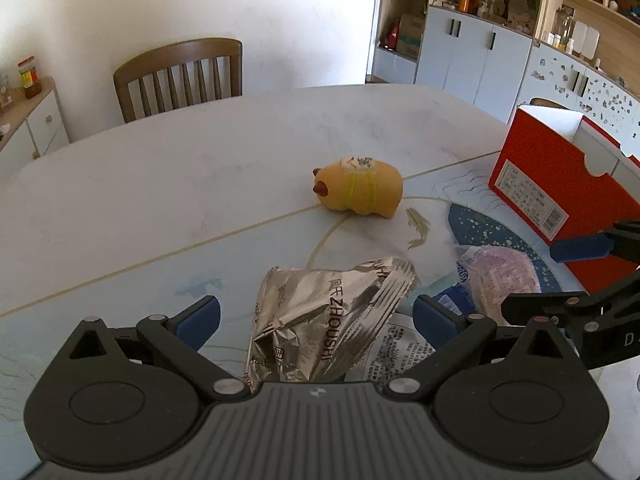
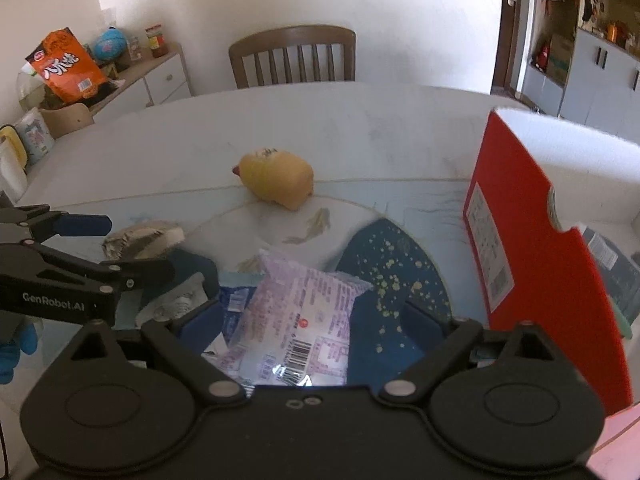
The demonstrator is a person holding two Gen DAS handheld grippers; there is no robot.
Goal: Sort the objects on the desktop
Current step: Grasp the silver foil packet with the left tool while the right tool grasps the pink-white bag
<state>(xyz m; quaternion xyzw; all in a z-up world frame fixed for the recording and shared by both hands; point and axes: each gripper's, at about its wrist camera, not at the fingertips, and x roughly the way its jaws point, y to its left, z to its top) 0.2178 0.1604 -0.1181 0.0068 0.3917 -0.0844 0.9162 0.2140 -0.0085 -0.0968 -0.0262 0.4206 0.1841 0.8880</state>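
A crumpled silver foil snack bag (image 1: 324, 320) lies on the table between the open fingers of my left gripper (image 1: 316, 316); it also shows in the right wrist view (image 2: 140, 242). A pale purple snack packet (image 2: 296, 320) lies between the open fingers of my right gripper (image 2: 316, 320), on top of a blue and white wrapper (image 2: 234, 304); the packet also shows in the left wrist view (image 1: 500, 272). A yellow pig-like toy (image 1: 358, 188) lies further back on the table (image 1: 160, 184), also visible in the right wrist view (image 2: 278, 180). A red open box (image 1: 560, 188) stands at the right, close to my right gripper (image 2: 532, 240).
A wooden chair (image 1: 180, 76) stands behind the table. A low white sideboard (image 2: 132, 84) with an orange snack bag (image 2: 68, 66) is at the far left. Cupboards and shelves (image 1: 500, 40) line the right wall. The left gripper's body (image 2: 60, 276) reaches in from the left.
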